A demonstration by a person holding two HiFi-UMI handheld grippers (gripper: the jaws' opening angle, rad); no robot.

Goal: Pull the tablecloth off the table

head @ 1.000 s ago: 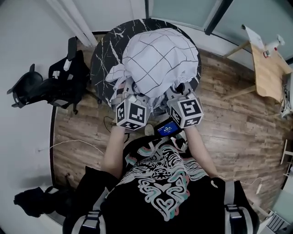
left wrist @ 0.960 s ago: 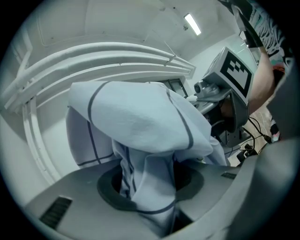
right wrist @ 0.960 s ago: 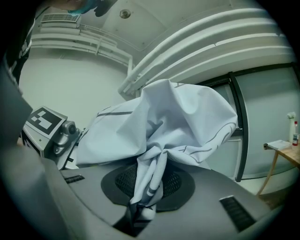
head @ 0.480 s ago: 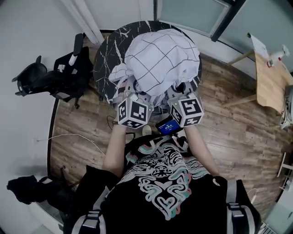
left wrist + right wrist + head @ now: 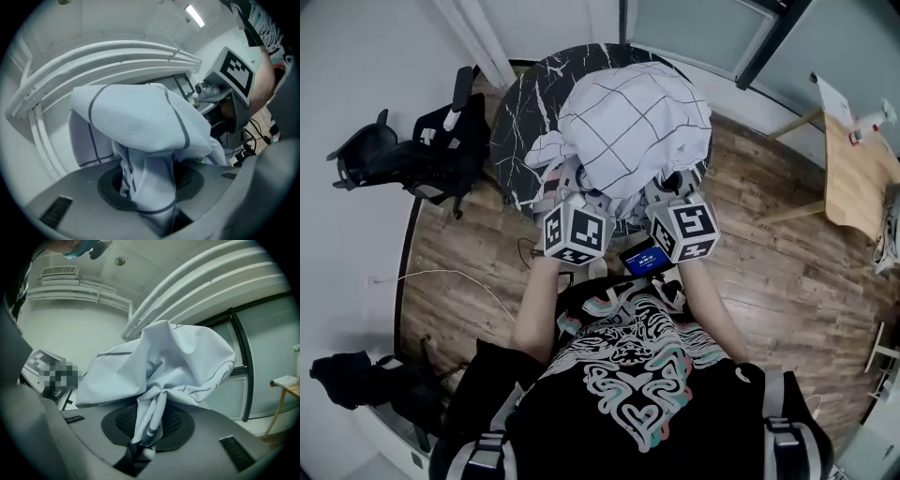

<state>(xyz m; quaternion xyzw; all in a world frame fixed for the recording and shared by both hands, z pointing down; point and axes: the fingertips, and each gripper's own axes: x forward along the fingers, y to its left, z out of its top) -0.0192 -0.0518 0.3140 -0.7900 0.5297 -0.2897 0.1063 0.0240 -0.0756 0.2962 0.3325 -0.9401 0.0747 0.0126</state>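
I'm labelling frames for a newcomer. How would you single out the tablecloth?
Find the round black marble-patterned table on the wooden floor. Bunched on it, pinched by the left gripper and right gripper, lies the tablecloth. It alone is white with a thin dark grid.

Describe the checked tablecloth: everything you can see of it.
The white fabric tablecloth, crossed by thin dark grid lines, is bunched in a crumpled heap over the round black marble-look table, leaving the table's left part bare. Its near edge is gathered into two folds, one clamped in the left gripper and one in the right gripper.
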